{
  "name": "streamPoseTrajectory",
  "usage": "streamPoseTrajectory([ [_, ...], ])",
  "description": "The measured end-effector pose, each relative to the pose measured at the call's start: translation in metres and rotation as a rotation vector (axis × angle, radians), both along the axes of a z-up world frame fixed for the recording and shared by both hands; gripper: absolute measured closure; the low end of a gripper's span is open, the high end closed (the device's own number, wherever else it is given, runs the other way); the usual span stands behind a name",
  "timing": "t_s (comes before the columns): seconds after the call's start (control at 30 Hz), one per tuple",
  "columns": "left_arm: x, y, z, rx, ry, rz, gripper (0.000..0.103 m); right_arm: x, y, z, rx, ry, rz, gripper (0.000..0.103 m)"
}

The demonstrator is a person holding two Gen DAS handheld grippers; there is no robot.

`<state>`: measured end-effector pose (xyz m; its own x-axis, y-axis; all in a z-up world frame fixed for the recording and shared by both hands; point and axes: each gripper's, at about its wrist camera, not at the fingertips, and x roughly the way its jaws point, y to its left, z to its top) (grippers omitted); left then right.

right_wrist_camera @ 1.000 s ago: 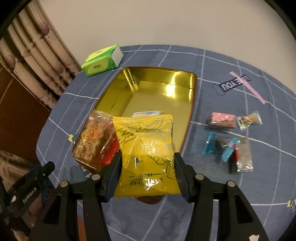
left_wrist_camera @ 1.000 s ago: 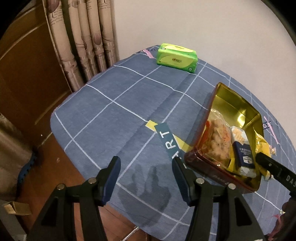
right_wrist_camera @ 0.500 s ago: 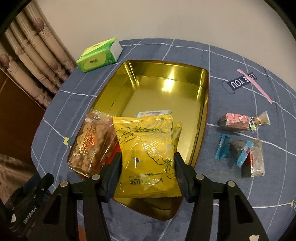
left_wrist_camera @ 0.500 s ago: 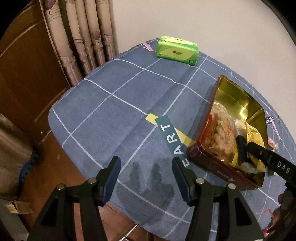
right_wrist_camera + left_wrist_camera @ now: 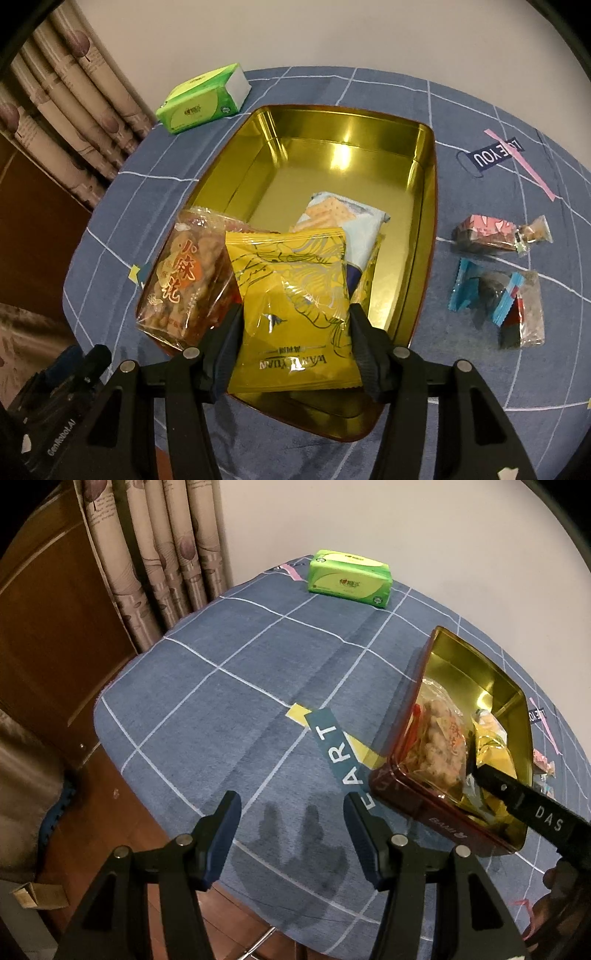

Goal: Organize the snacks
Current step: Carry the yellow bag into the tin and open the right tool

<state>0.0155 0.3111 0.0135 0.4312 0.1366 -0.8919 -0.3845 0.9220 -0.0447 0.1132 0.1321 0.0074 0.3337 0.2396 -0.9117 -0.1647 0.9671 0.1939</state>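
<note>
- Snacks are sitting partly in the gold tin [image 5: 424, 206] and partly loose on the tabletop [image 5: 229, 686], which is wearing a blue checked cloth.
- Right gripper [image 5: 295, 332] is pinching the yellow packet [image 5: 295, 291] between its jaws, closed against the packet's two sides; the packet is hanging over the near end of the tin.
- Right wrist view is showing the tin's inside: a clear bag of brown twists [image 5: 184, 280] is leaning on the near left wall, just beside the yellow packet, and a pale cracker packet [image 5: 343, 218] is lying behind it, partly covered. The far half of the tin floor is showing bare gold.
- Only this view is showing the loose snacks to the right of the tin: a pink-wrapped piece [image 5: 487, 232], and nearer, a blue-edged clear packet [image 5: 495, 299]. Both are lying apart from the tin.
- Left gripper [image 5: 291, 812] is hovering over the near tabletop edge with jaws spread wide and nothing between them, casting a shadow on the cloth.
- Left wrist view is showing the tin from its outer side, with its dark red wall [image 5: 417, 805], which the other view is mostly hiding. The right gripper's black arm is crossing the tin's near corner.
- Green tissue pack [image 5: 349, 578] is resting at the far tabletop edge, well apart from the tin; both views are catching it.
- Curtain [image 5: 155, 554] is hanging beyond the tabletop's left side.
</note>
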Motion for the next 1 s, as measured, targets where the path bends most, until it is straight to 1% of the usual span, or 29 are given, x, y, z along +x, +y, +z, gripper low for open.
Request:
streamPoseTrajectory([
  [0.17, -0.001, -0.002, 0.000, 0.009, 0.003, -0.003, 0.044, 0.000, 0.003, -0.004, -0.012, -0.001, 0.016, 0.049],
  [0.37, 0.000, -0.003, -0.002, 0.016, 0.012, -0.008, 0.044, 0.001, 0.005, -0.012, -0.011, 0.024, 0.032, 0.048],
  [0.53, 0.001, -0.003, -0.002, 0.012, 0.013, -0.009, 0.044, -0.002, 0.009, -0.013, -0.023, 0.016, 0.052, 0.046],
  [0.63, 0.000, -0.002, -0.002, 0.011, 0.014, -0.007, 0.044, -0.002, 0.010, -0.011, -0.028, 0.009, 0.063, 0.045],
  [0.7, 0.000, -0.002, -0.002, 0.011, 0.014, -0.008, 0.044, -0.002, 0.011, -0.010, -0.021, 0.003, 0.074, 0.041],
  [0.83, 0.001, -0.002, -0.002, -0.004, 0.011, -0.012, 0.044, -0.007, 0.008, -0.004, -0.018, -0.009, 0.090, 0.037],
  [1.0, 0.001, -0.004, -0.003, -0.003, 0.013, -0.018, 0.044, -0.013, 0.004, 0.005, -0.041, -0.039, 0.106, 0.035],
])
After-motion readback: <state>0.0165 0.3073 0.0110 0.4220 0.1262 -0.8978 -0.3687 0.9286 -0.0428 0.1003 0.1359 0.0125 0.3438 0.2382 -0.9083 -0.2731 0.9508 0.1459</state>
